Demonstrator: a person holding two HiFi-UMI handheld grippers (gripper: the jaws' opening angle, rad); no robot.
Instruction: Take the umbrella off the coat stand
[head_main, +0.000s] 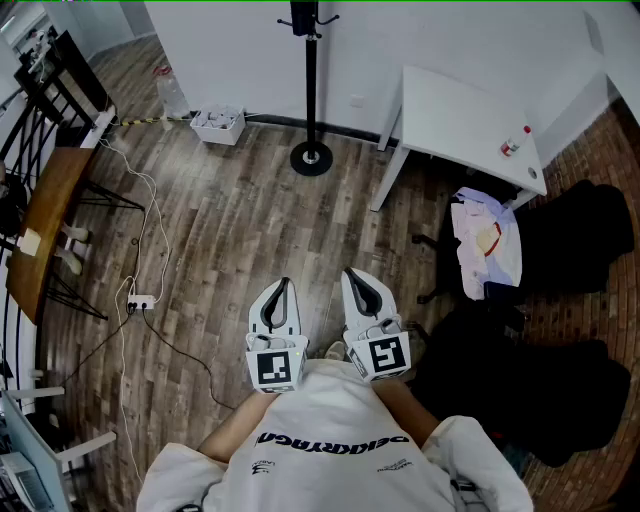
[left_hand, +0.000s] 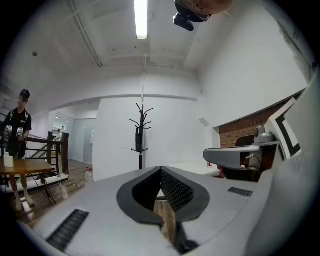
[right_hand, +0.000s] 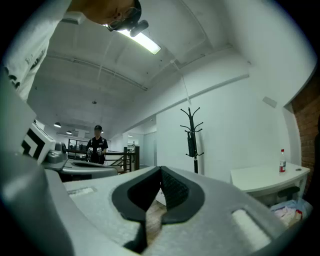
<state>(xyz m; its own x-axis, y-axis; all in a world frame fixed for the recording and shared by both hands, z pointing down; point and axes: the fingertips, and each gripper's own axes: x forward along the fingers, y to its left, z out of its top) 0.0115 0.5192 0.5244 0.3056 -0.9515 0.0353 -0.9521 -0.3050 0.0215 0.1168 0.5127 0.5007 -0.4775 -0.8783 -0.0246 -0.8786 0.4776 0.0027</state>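
A black coat stand (head_main: 310, 90) rises from a round base (head_main: 311, 158) by the far white wall. A folded black umbrella (left_hand: 138, 139) hangs from its hooks, also seen in the right gripper view as a dark umbrella (right_hand: 191, 144) on the coat stand (right_hand: 193, 137). My left gripper (head_main: 281, 291) and right gripper (head_main: 354, 281) are held side by side close to my body, well short of the stand, both level. Their jaws meet at the tips with nothing between them. The left gripper (left_hand: 161, 176) and right gripper (right_hand: 160, 176) both point toward the stand.
A white table (head_main: 470, 125) with a small bottle (head_main: 511, 146) stands right of the stand. A chair with clothes (head_main: 487, 245) and dark bags sit at the right. A wooden table (head_main: 45, 225), cables with a power strip (head_main: 141, 302) and a white basket (head_main: 218, 125) lie left. A person (left_hand: 18, 131) stands far off.
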